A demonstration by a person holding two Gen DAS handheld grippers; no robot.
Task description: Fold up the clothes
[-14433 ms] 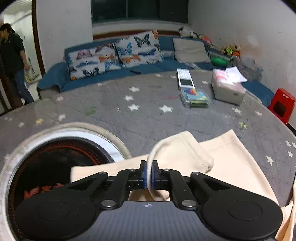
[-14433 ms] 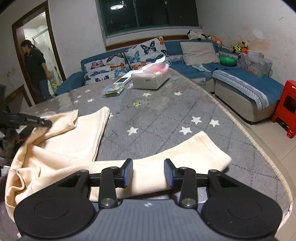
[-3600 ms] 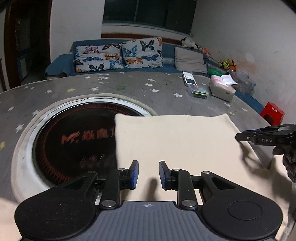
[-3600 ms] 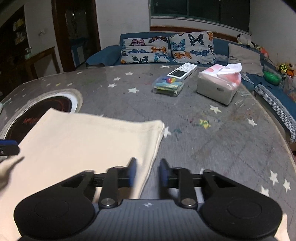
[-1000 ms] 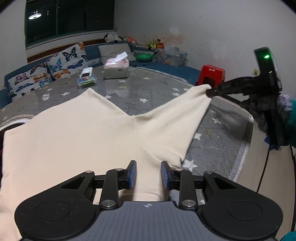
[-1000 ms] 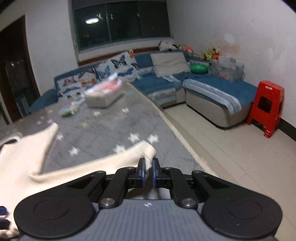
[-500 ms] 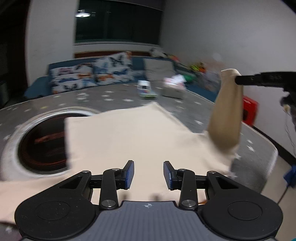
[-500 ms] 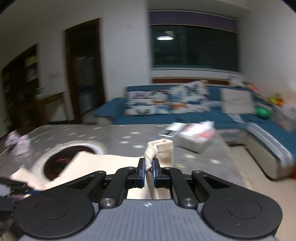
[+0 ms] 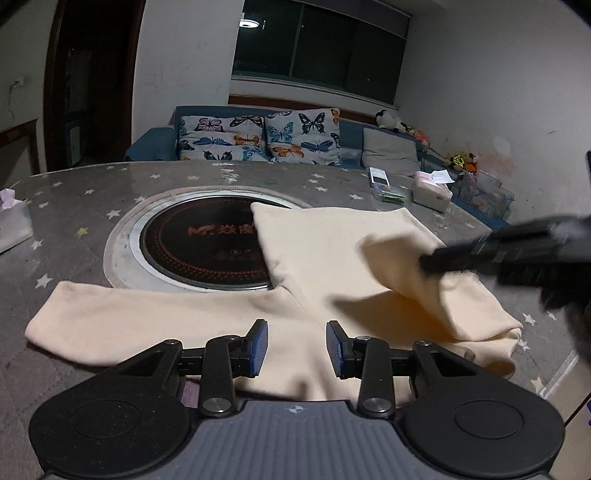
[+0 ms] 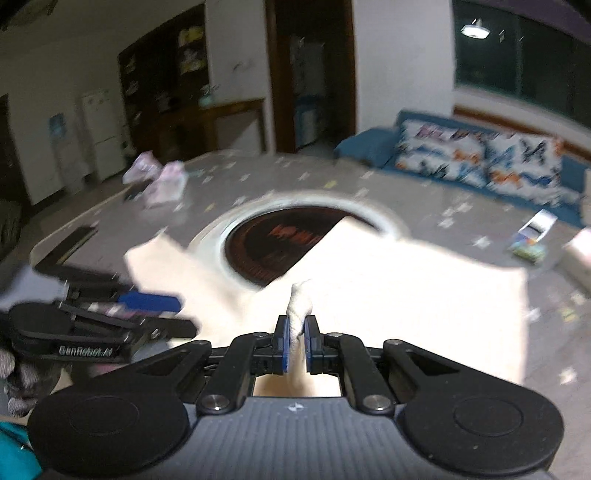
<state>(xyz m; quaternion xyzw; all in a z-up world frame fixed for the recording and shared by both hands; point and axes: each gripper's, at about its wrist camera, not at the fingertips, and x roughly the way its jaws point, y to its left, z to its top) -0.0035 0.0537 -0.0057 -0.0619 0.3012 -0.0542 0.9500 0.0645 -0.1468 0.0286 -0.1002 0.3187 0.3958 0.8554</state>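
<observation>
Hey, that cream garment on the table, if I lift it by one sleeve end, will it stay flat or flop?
Probably flop: the sleeve pinched by the right gripper bends over the cream garment in a soft fold. It looks fairly thick, likely fleece, so the rest may drag rather than lift. The glossy table probably lets it slide.

Pretty lived-in room. White walls (image 9: 461, 74), a bit scuffed on the right, and a wide dark window (image 9: 317, 55) with a round ceiling lamp (image 9: 248, 23) reflected in it. Under it there's a blue sofa (image 9: 155, 144) with butterfly cushions (image 9: 258, 138) and a grey one. Dark wooden doorway (image 9: 88, 85) on the left, white fridge (image 10: 99, 133) further off.
</observation>
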